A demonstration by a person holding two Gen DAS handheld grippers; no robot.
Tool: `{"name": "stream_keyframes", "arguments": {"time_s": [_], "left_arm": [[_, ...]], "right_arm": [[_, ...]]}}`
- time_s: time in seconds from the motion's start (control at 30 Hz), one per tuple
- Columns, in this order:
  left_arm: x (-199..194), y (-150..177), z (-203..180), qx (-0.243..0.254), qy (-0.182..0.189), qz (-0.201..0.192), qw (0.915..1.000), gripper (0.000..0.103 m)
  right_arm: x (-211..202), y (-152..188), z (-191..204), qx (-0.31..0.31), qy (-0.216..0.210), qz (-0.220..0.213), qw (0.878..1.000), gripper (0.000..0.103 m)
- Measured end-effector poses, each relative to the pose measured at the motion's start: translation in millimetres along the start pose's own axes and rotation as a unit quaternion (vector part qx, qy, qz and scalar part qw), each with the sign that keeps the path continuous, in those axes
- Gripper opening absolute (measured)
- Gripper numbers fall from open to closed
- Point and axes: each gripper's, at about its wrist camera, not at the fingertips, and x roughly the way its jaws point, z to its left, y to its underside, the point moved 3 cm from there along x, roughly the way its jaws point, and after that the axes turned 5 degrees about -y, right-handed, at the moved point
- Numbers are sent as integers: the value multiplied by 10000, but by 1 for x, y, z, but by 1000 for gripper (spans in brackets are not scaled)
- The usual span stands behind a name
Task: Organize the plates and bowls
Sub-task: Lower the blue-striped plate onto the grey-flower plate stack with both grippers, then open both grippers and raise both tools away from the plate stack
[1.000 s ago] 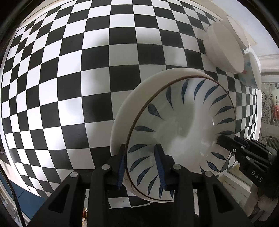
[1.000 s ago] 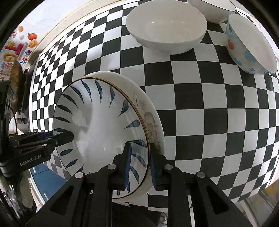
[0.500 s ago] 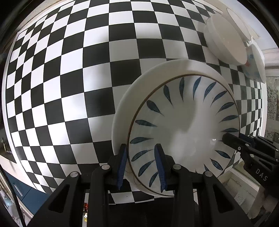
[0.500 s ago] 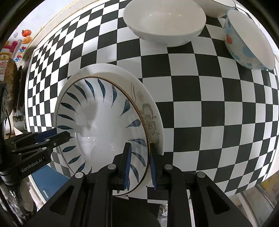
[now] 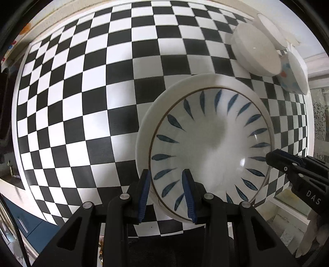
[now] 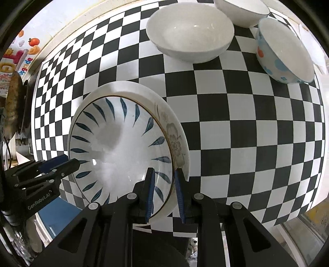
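A blue-leaf plate [image 5: 211, 143] lies on a larger white flower plate [image 5: 156, 111] on the checkered table. My left gripper [image 5: 166, 193] is closed over the near-left rim of the blue-leaf plate. My right gripper [image 6: 164, 193] is shut on the opposite rim of the blue-leaf plate [image 6: 121, 147], with the flower plate [image 6: 176, 143] showing under it. The right gripper also shows in the left wrist view [image 5: 273, 159], and the left gripper in the right wrist view [image 6: 70, 164].
A plain white bowl [image 6: 189, 32], a second white bowl [image 6: 242, 10] and a blue-and-orange dotted bowl [image 6: 283, 53] stand at the table's far side. The checkered table [image 6: 236, 123] ends close behind both grippers. A pan [image 6: 12, 106] hangs at the left.
Both grippers keep their hold on the blue-leaf plate. The view has shifted slightly and the plates sit a little lower and nearer in the frames.
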Motion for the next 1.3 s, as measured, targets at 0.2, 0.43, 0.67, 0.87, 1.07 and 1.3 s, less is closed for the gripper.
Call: {"name": "stream_keyframes", "arguments": {"time_s": [0.2, 0.43, 0.67, 0.87, 1.07, 1.3], "left_arm": [[-30, 23, -10, 105, -91, -398, 9991, 29], [-62, 55, -9, 173, -159, -829, 9963, 29], [-95, 85, 1, 181, -202, -1249, 9918, 29], [-126, 110, 5, 190, -130, -1637, 9862, 35], [-165, 132, 10, 77, -157, -2224, 9748, 66], [-200, 157, 11, 43, -295, -2730, 9616, 93]], "right_arm": [[-20, 19, 16, -119, 9, -307, 9995, 23], [-51, 51, 31, -226, 82, -704, 9972, 23], [-87, 90, 48, -264, 55, -1094, 9936, 30], [-121, 125, 59, -242, 11, -1486, 9886, 43], [-156, 154, 73, -274, 63, -1916, 9811, 61], [-192, 184, 88, -355, 294, -2378, 9702, 85]]}}
